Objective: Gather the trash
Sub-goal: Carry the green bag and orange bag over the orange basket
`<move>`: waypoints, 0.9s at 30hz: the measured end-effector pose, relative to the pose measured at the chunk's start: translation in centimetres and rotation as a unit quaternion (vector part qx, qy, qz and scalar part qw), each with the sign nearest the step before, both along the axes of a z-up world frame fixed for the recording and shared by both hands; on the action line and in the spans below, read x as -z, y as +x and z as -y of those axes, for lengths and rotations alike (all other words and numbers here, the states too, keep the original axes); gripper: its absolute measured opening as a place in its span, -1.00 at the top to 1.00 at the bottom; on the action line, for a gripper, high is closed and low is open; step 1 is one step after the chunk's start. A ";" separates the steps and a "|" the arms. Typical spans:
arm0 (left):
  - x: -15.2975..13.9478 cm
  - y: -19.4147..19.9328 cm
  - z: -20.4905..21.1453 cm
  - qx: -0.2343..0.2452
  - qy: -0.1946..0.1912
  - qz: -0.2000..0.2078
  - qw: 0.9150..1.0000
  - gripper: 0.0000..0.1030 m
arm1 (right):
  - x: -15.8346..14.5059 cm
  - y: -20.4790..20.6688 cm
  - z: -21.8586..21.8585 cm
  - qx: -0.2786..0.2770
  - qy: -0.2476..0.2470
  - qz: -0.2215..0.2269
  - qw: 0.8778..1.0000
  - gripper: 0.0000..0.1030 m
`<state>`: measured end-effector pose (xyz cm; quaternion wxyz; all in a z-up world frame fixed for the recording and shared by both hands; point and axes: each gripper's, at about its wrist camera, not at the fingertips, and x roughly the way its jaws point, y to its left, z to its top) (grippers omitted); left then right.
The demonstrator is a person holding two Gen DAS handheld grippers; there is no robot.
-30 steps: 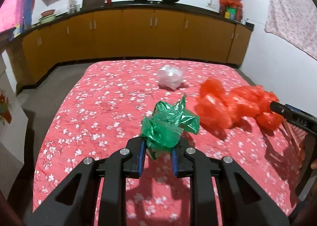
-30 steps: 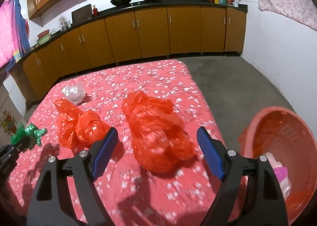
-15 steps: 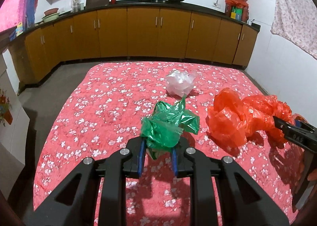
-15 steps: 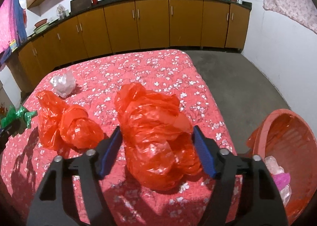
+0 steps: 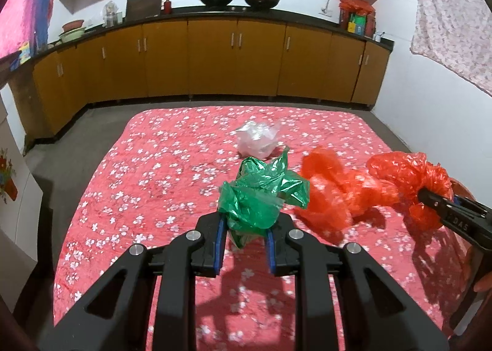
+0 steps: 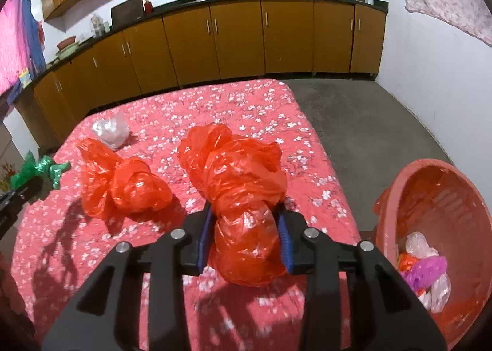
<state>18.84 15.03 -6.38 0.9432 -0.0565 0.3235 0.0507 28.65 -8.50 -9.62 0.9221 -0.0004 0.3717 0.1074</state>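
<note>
Green bag: we saw the crumpled green plastic bag pinched between the blue pads of the left hand-held gripper, above the flowered red cloth.
Large red bag: the large red plastic bag sat between the pads of the right hand-held gripper; its jaws were closing and both pads pressed the plastic.
Second red bag: we found the second red bag lying on the cloth, to the left of the held one and apart from it.
Clear bag: a crumpled clear bag lay farther back on the cloth.
Basket: a red basket stood just beside the cloth's right edge, with plastic scraps inside.
Background: brown cabinets lined the wall.
</note>
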 end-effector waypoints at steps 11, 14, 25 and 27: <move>-3.1 -1.6 4.5 0.046 0.004 0.029 0.998 0.59 | -4.9 -5.7 3.9 0.024 0.032 0.050 0.998 0.30; -3.9 -2.0 5.9 0.061 0.004 0.038 0.997 0.59 | -6.4 -7.2 5.2 0.035 0.034 0.070 0.996 0.30; -6.0 -2.9 12.0 0.127 0.003 0.066 0.990 0.59 | -9.6 -12.0 11.4 0.091 0.039 0.119 0.988 0.30; -6.1 -3.1 13.1 0.139 0.003 0.068 0.988 0.59 | -9.9 -12.7 12.2 0.103 0.036 0.124 0.986 0.30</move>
